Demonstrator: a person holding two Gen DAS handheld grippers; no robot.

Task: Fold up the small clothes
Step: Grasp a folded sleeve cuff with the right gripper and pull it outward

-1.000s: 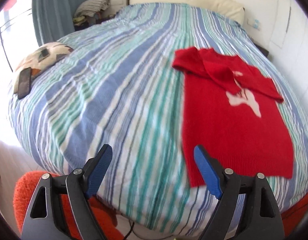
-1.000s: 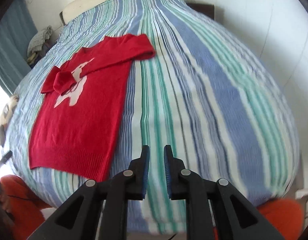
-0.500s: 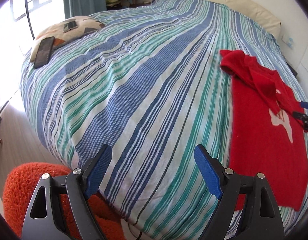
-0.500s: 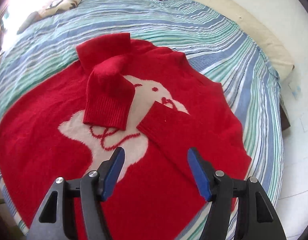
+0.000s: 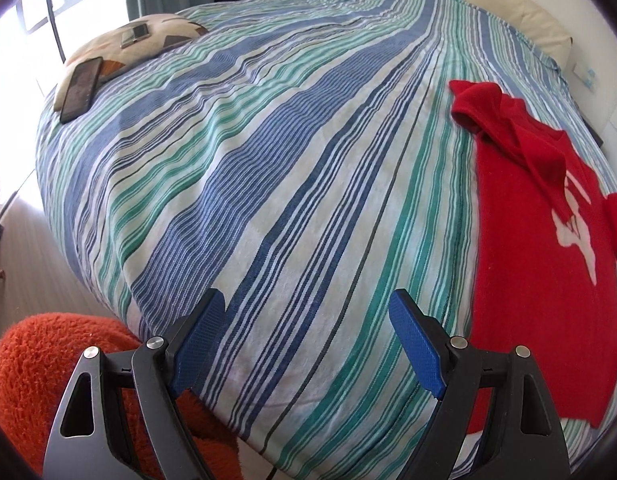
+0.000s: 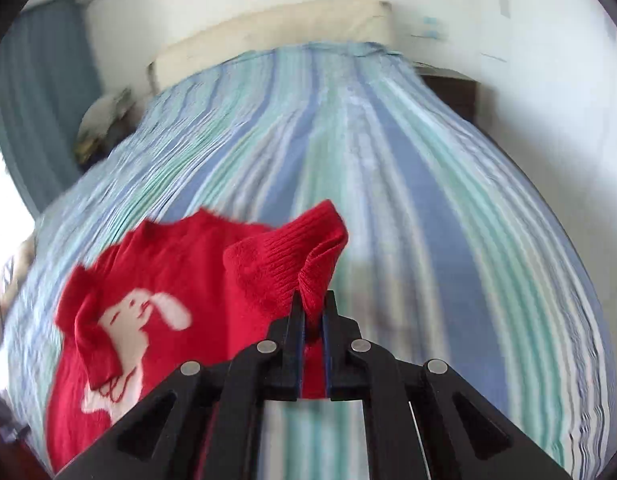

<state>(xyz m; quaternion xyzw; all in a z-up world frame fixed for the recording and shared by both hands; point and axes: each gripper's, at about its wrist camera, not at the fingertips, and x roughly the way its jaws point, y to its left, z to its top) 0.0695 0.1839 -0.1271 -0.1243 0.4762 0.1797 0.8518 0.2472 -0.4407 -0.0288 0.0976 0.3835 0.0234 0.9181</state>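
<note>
A small red sweater with a white animal motif lies flat on the striped bed, at the right of the left wrist view. One sleeve is folded across its chest. My left gripper hangs open over the bed's near edge, left of the sweater, with nothing between its blue pads. In the blurred right wrist view my right gripper is shut on the ribbed cuff of the other sleeve. It holds the cuff lifted off the sweater body.
A patterned cushion at the bed's far left carries a dark phone. An orange fluffy seat sits below the bed's near corner. A cream headboard and a dark nightstand stand at the far end. Blue curtains hang at the left.
My right gripper, open over the sweater's front half a second ago, has shut on the sleeve cuff and swung it up and to the right. My left gripper has sunk a little.
</note>
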